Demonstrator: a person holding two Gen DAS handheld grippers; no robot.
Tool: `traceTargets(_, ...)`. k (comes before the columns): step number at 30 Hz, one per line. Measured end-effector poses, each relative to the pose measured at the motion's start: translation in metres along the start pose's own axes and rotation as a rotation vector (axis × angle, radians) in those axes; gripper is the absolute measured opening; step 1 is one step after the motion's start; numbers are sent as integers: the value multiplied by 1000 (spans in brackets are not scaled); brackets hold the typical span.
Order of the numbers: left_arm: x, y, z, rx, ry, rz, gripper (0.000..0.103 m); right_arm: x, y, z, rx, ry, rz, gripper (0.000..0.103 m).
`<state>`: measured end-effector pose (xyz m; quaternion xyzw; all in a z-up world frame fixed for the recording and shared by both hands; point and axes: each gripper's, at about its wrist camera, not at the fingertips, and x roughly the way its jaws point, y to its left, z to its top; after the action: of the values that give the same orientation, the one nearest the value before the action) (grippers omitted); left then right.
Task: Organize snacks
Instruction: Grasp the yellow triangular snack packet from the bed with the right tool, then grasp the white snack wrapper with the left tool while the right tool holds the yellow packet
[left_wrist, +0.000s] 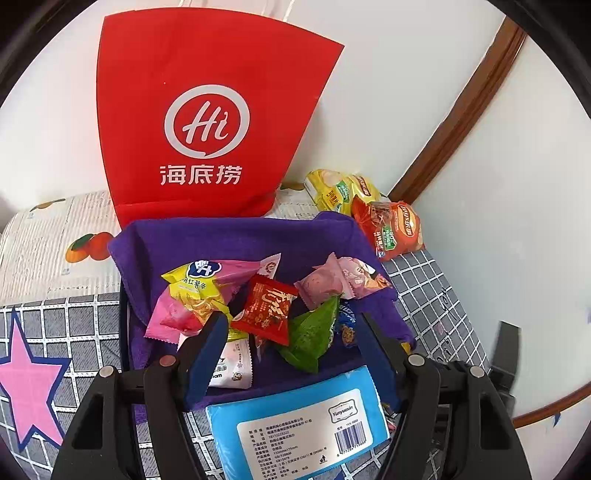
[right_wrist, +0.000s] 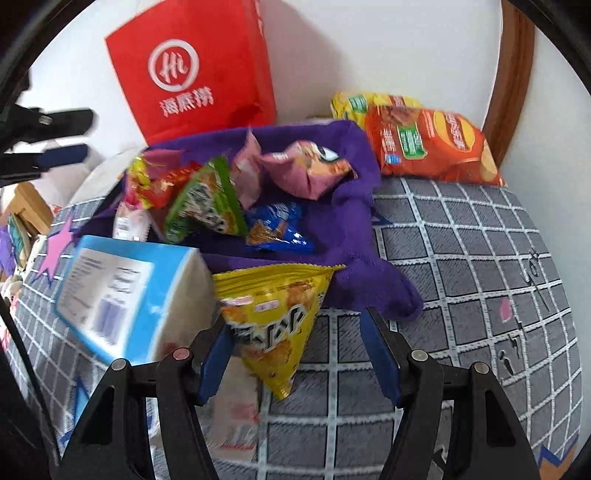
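A basket lined with purple cloth (left_wrist: 236, 236) holds several snack packets: a pink and yellow one (left_wrist: 195, 295), a red one (left_wrist: 264, 310), a green one (left_wrist: 314, 332) and a pale pink one (left_wrist: 332, 282). My left gripper (left_wrist: 293, 321) is open and empty above them. My right gripper (right_wrist: 297, 321) is open around a yellow triangular snack bag (right_wrist: 273, 317) lying on the checked cover beside the basket (right_wrist: 354, 206); its fingers stand apart from the bag. The left gripper also shows in the right wrist view (right_wrist: 70, 136).
A blue tissue pack (left_wrist: 306, 428) lies at the basket's near edge, seen also in the right wrist view (right_wrist: 122, 291). A red paper bag (left_wrist: 203, 122) stands against the wall. Red (right_wrist: 432, 147) and yellow (left_wrist: 340, 188) chip bags lie at the back right. A grey checked cover (right_wrist: 461, 277) spreads right.
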<state>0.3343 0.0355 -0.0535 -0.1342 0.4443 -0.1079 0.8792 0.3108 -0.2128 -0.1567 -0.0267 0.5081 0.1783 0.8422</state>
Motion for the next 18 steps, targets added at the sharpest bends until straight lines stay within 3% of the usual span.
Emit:
traceTargets(4,0,0,0,-2,-1,3,69,17,-3,2,34,21,79,61)
traceTargets(6,1,0,-1,-1,2,7,69,23,-3,2,39,29,113,42)
traceTargets(8,2,-2,-1,5,4,10,69,19,-3,-1,35,-13,136,39)
traceTargets(13,1,-6,-3,17,-6,16,69,-19,-14,-15,-49,-173,64,39)
traceTargets(18,10,-21,-10,33,21,-12,69,-29,-47,-34,-4,-223,88,39)
